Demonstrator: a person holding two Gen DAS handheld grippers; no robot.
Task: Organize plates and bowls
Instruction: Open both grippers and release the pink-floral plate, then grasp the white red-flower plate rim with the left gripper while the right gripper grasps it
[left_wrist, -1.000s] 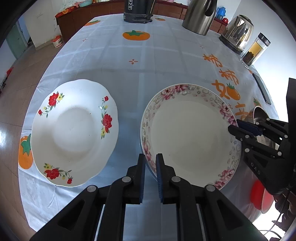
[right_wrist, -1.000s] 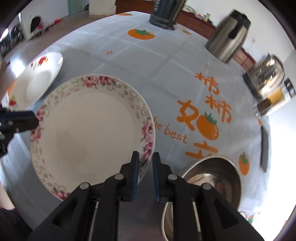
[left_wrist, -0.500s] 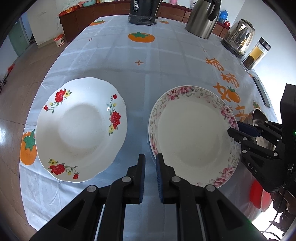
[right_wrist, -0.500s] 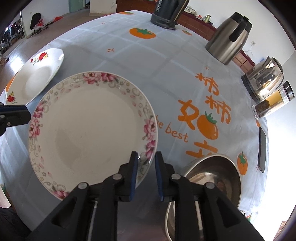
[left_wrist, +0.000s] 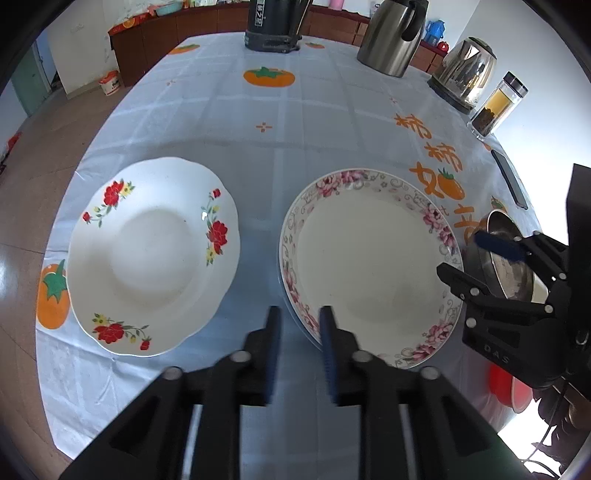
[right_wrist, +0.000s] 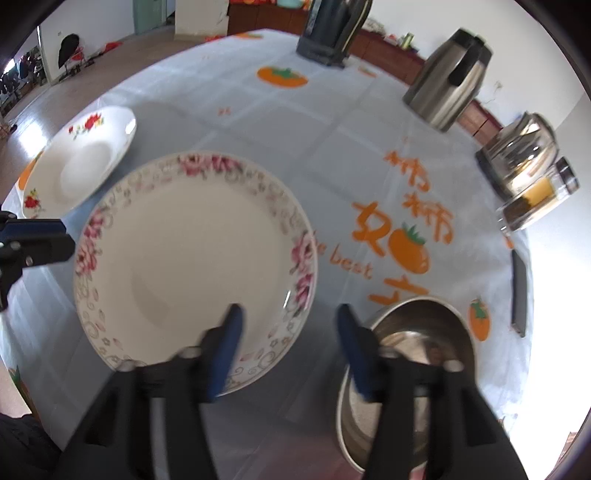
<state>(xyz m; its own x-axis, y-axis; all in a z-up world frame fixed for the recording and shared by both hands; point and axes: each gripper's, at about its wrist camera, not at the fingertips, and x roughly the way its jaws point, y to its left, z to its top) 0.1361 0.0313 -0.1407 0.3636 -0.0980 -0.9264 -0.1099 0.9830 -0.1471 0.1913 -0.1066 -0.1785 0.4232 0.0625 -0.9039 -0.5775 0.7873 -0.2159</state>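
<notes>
A round table is covered by a pale blue tablecloth (left_wrist: 303, 122) printed with orange persimmons and orange lettering. Two plates are set side by side on it, apart from each other. A pink-rose-rimmed plate (left_wrist: 369, 266) is seen at centre right in the left wrist view, and a scalloped white plate with red flowers (left_wrist: 155, 254) lies to its left.

The left gripper (left_wrist: 299, 321) is held over the near left rim of the rose-rimmed plate. Its jaws have just been opening and now stand apart; the rim's edge is seen between the blue pads, but no pressing on it is shown. The right gripper (right_wrist: 288, 328) is held over the opposite rim of the same plate, near a stainless steel bowl (right_wrist: 417, 350) that sits just beside the plate. Its jaws have likewise just been opening and are spread wide, one pad over the plate's inner surface and the other over the bowl's edge, with the plate's rim between them and nothing clamped.

A red bowl (left_wrist: 509, 387) is partly visible below the right gripper's body in the left wrist view. At the far side of the table are placed a dark appliance (left_wrist: 275, 24), a steel thermos jug (left_wrist: 393, 35), an electric kettle (left_wrist: 465, 72) and a glass tea bottle (left_wrist: 498, 105). A dark phone (right_wrist: 519, 291) lies near the table's right edge.
</notes>
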